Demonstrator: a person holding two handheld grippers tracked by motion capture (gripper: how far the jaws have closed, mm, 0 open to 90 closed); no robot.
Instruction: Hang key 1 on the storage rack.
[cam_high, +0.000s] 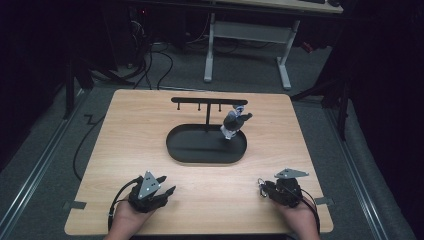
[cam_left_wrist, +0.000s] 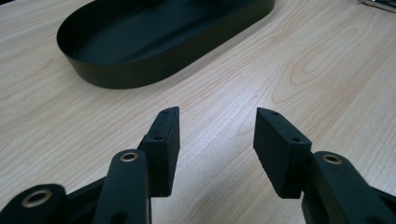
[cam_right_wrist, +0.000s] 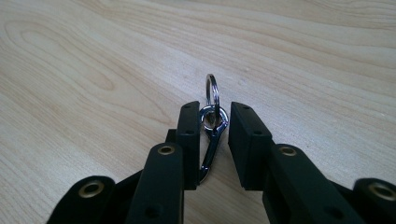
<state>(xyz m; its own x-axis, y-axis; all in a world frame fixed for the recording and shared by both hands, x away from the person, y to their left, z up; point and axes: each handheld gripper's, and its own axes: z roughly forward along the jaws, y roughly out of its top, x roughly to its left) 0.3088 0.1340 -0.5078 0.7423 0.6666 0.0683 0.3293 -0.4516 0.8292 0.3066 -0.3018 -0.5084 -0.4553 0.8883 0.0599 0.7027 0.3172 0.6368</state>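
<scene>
We are working a metal key-ring clasp (cam_right_wrist: 212, 126) at the near right of the table (cam_high: 150, 120), and most of what sits here is arranged around getting it hung. The clasp is lying between the jaws of our right hand-held gripper (cam_right_wrist: 212, 116). Its ring is poking up past the fingertips, probably so it stays free to catch a peg. The jaws are standing slightly apart: the left pad looks to be touching the clasp, while a gap shows on the other side, so we are not pinching it firmly. It seems to be resting on the table between them.

Our left hand-held gripper (cam_left_wrist: 217, 135) is waiting at the near left with its jaws spread and nothing between them, pointing toward the black oval tray (cam_left_wrist: 116, 77), likely kept clear so it can steady something later.

The tray is sitting mid-table under a black rack (cam_high: 207, 101) with small pegs. A small figure keychain (cam_high: 233, 123) is already hanging from the rack's right end over the tray, which suggests where the clasp is meant to go.
</scene>
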